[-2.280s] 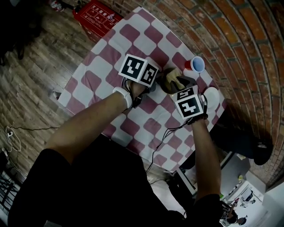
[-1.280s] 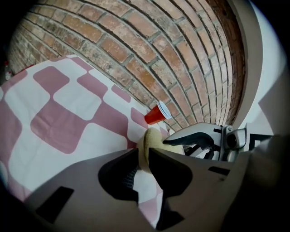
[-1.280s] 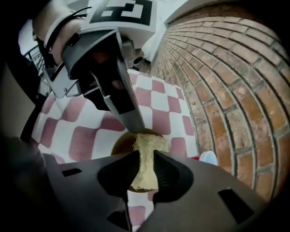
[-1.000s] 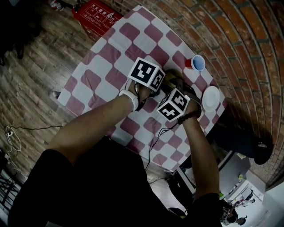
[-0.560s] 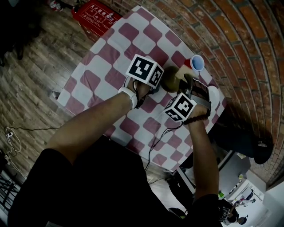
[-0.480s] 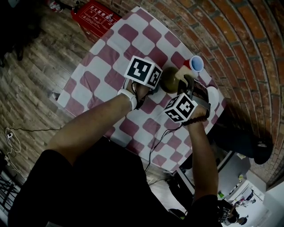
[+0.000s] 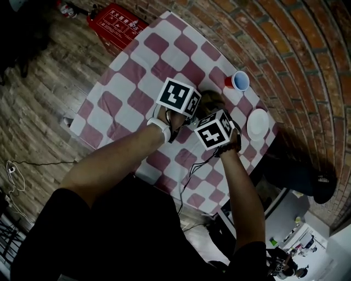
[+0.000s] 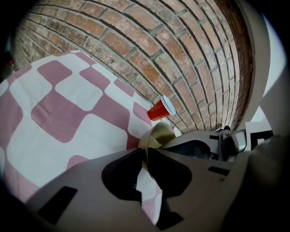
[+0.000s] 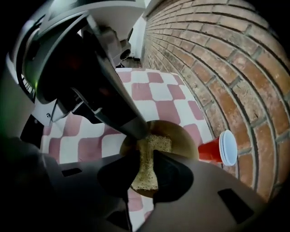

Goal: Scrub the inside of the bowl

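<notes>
The left gripper (image 8: 145, 153) is closed to a narrow gap on the rim of the olive-brown bowl (image 8: 159, 135), whose thin wall is pinched between the two jaws. The right gripper (image 9: 146, 159) is clamped on a coarse yellowish sponge (image 9: 156, 144). The free end of the sponge is held down inside the bowl, just beside the spot where the rim is gripped. The bowl is seen on a table (image 7: 126, 82) covered with a pink-and-white checked cloth, towards the side nearest the brick wall (image 7: 296, 44). A red cup (image 9: 217, 149) with a white inside is placed near the bowl, apart from it. A white plate (image 7: 258, 124) is set by the table's edge. A red box (image 7: 118, 16) is seen on the wooden floor.
</notes>
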A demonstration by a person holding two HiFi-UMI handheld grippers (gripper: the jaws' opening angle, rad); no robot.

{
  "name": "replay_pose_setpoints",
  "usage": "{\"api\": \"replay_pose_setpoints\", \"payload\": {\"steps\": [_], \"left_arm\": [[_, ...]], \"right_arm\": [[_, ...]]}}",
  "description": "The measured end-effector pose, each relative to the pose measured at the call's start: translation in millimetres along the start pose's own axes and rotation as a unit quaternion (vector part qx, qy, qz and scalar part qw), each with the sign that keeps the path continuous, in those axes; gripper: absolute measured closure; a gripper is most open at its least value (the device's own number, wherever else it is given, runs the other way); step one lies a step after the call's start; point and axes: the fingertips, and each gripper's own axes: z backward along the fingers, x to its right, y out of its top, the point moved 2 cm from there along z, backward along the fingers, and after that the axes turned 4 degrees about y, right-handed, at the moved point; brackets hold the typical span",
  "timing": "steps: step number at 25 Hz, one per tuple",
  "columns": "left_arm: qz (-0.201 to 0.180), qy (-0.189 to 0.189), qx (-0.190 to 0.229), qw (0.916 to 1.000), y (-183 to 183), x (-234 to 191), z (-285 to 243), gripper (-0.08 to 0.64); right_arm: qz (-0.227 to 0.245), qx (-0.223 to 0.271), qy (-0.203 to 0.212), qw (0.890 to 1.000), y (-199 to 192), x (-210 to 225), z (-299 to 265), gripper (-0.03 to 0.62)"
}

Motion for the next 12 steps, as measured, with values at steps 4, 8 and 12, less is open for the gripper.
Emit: {"api": "replay_pose_setpoints", "payload": {"steps": [4, 8, 12], "left_arm": [[-0.009, 0.003, -0.005, 0.9999, 7, -2, 3, 0.514], [-0.014, 0.007, -0.016, 0.9997, 8, -5, 3, 0.514], [-0.017, -0.009, 0.020, 0.9996, 21, -2, 9, 0.512]], "right_arm": [[0.173, -0.054, -0.098, 0.979, -3, 13, 2, 0.482], [0.340, -0.104, -0.237, 0.904, -10, 33, 14, 0.482], [0.253, -0.091, -0.238, 0.933, -20, 48, 22, 0.482]]}}
